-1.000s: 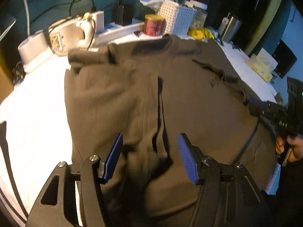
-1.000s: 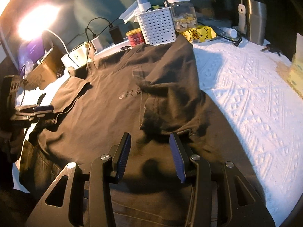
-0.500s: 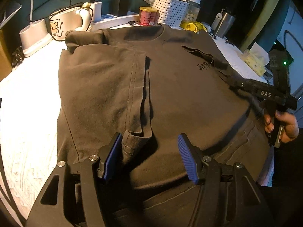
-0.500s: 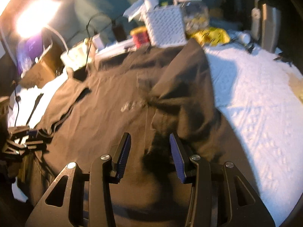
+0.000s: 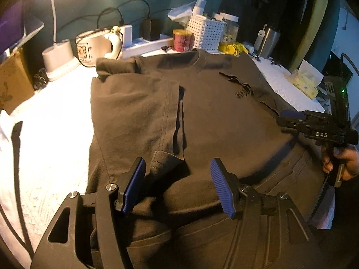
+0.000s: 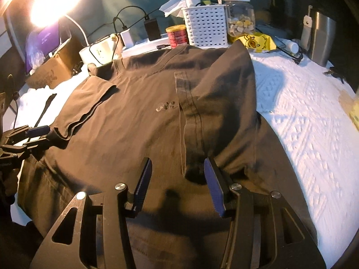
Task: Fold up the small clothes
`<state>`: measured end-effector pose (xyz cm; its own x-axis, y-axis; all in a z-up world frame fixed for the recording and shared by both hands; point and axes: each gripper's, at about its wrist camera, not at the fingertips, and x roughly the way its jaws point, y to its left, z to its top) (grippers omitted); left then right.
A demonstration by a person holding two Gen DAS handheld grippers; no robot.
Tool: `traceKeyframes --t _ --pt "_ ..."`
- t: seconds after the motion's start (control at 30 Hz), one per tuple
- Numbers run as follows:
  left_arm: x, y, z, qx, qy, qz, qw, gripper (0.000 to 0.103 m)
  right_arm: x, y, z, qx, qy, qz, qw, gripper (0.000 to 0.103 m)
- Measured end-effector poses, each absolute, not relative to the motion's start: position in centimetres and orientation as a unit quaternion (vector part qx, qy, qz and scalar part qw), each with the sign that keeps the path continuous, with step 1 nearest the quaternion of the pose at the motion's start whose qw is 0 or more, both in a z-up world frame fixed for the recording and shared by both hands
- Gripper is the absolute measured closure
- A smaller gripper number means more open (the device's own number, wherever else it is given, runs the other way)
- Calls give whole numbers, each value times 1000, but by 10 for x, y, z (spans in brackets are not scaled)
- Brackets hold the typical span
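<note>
Dark shirt [image 5: 224,121] spread face up on the white-covered counter [image 6: 303,123], collar at 12 o'clock, both side panels turned inward over the chest. Left gripper [image 5: 177,186] hung over the shirt's near hem with its fingers [image 5: 134,183] apart and nothing between them; the tip of the left folded panel lay just beyond them. Right gripper [image 6: 177,183] stood over the near end of the right panel, its fingers [image 6: 213,186] parting, with cloth under them but no cloth pinched.

Risks, as judged from this arrangement:
- The right panel sat puffed and creased rather than flat. Released in that state, it could spring or slide back toward 3 o'clock, and a later fold would lock the wrinkle in.
- The two panels did not appear matched in width. A lengthwise fold from the hem could therefore come out crooked.
- A grasp at the hem could catch only the top layer, so that the panels beneath would drag open as the hem was lifted toward the collar.
- The tin [image 5: 181,40], basket [image 6: 205,25] and jar [image 6: 239,14] stood just past the collar at 12 o'clock. A long reach could push cloth into them.
</note>
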<state>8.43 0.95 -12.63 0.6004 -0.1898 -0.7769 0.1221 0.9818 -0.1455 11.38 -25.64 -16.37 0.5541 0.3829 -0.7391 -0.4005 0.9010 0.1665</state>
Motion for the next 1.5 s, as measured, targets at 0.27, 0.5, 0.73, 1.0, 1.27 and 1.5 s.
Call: traceKeyframes --t 0.27,0.5,0.73,1.0,1.27,1.5 --pt "63 5 -117 -40 420 -89 902 43 84 -269 -150 -10 399 206 894 52" --pt "39 2 -111 -40 401 -86 911 43 54 -290 -139 -6 382 181 906 52" --pt "17 5 -113 -47 394 -74 915 43 25 -317 -141 5 375 150 915 52" --pt "-9 12 -118 -46 383 -41 921 43 4 -341 -156 17 379 121 917 52" --pt "-27 25 -125 -40 380 4 924 43 -4 -361 -162 16 382 93 919 52" --pt "-37 42 -136 -49 394 34 917 43 -4 -364 -171 11 389 85 917 52"
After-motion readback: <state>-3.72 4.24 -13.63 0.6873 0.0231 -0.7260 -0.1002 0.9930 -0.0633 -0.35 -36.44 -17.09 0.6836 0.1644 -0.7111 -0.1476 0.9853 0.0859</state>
